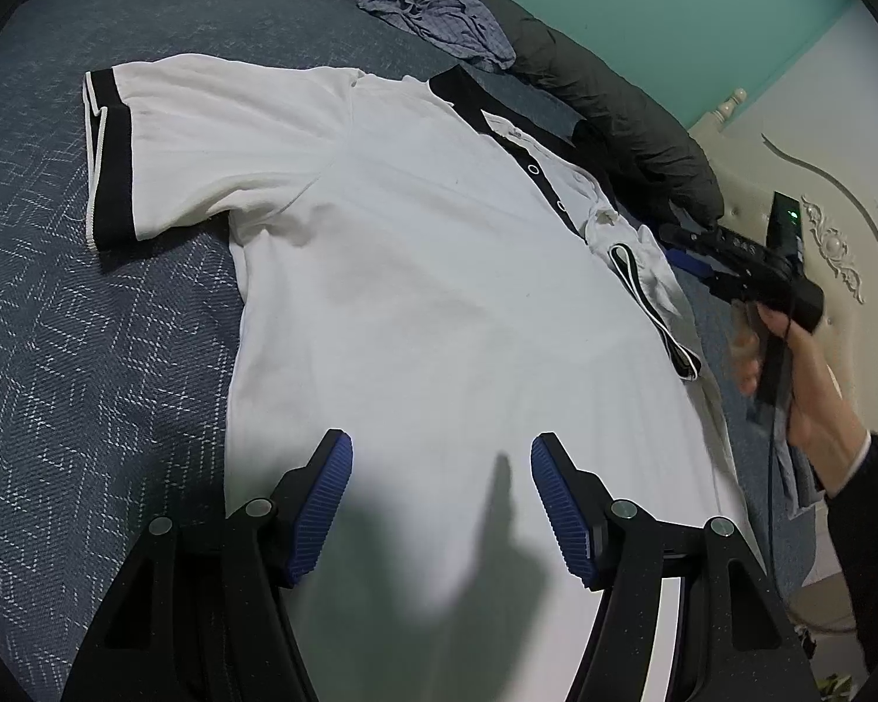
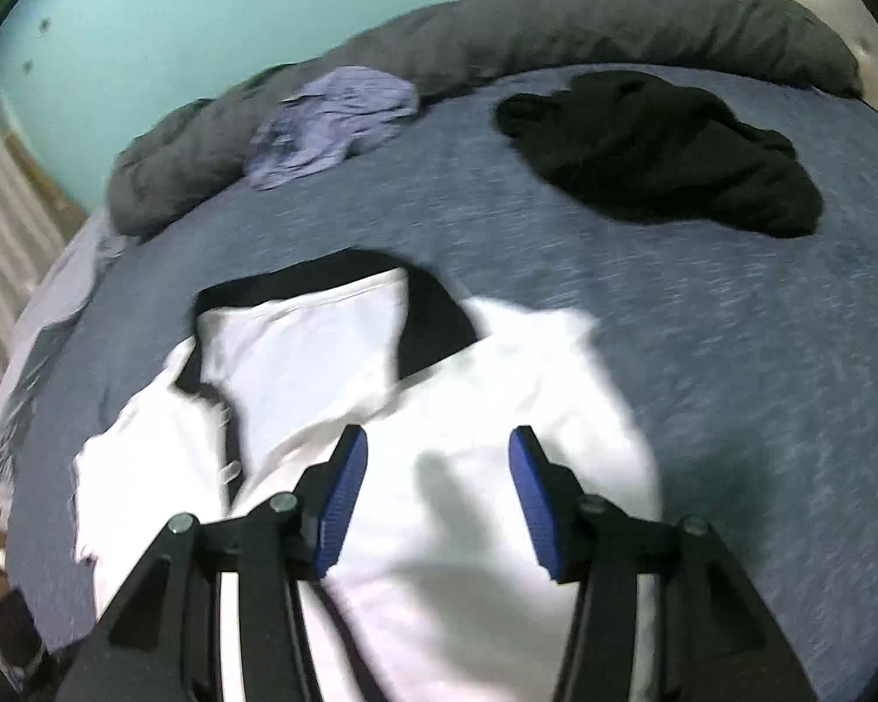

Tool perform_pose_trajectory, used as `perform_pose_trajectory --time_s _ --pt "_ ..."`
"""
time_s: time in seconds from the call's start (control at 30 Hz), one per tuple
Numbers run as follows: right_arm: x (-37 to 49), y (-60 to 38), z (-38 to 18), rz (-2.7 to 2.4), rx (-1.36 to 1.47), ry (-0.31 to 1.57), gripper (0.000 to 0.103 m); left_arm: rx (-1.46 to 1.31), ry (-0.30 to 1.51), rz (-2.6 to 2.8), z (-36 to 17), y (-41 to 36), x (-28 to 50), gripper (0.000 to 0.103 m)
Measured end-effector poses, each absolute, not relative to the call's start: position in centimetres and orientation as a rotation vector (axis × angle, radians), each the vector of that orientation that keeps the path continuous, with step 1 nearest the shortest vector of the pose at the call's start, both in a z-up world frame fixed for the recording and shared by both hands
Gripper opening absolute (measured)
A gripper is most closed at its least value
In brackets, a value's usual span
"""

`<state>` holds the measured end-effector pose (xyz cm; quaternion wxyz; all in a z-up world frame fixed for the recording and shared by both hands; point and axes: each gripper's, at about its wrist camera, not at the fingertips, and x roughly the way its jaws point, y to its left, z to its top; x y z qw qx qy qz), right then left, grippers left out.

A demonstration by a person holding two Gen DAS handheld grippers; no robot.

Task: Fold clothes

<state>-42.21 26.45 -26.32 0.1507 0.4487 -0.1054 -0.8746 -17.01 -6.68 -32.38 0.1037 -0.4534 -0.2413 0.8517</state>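
A white polo shirt (image 1: pixel 415 269) with black collar and black sleeve cuffs lies spread on the blue bed. Its left sleeve (image 1: pixel 146 158) lies flat; the right sleeve (image 1: pixel 652 286) is bunched and folded inward. My left gripper (image 1: pixel 442 456) is open and empty, just above the shirt's lower body. My right gripper (image 2: pixel 439 456) is open and empty above the shirt (image 2: pixel 439 409) near the collar (image 2: pixel 433 322); the right wrist view is blurred. The right gripper also shows in the left wrist view (image 1: pixel 673 232), held by a hand beside the bunched sleeve.
A crumpled light-blue garment (image 1: pixel 439 17) (image 2: pixel 328 123) and a black garment (image 2: pixel 661 152) lie on the blue bedspread (image 1: pixel 88 322). A dark grey duvet (image 1: pixel 614 99) runs along the far edge by the teal wall. A cream headboard (image 1: pixel 819 222) stands at right.
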Motion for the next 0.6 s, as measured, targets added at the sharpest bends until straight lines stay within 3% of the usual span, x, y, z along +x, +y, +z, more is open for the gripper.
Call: perform_pose_trajectory --time_s 0.33,0.5,0.6 --pt "-39.3 18.0 -28.8 -2.444 1.326 0.115 0.050 -1.336 -0.711 2.510 -32.5 -6.6 -17.1 0.068" --pt "-38.8 18.1 -29.5 -2.477 1.309 0.168 0.006 -1.334 -0.719 2.507 -32.4 -6.8 -17.1 0.068" --pt "-38.0 19.0 -28.8 -2.436 1.283 0.109 0.004 -1.333 -0.728 2.506 -32.4 -6.9 -17.1 0.068"
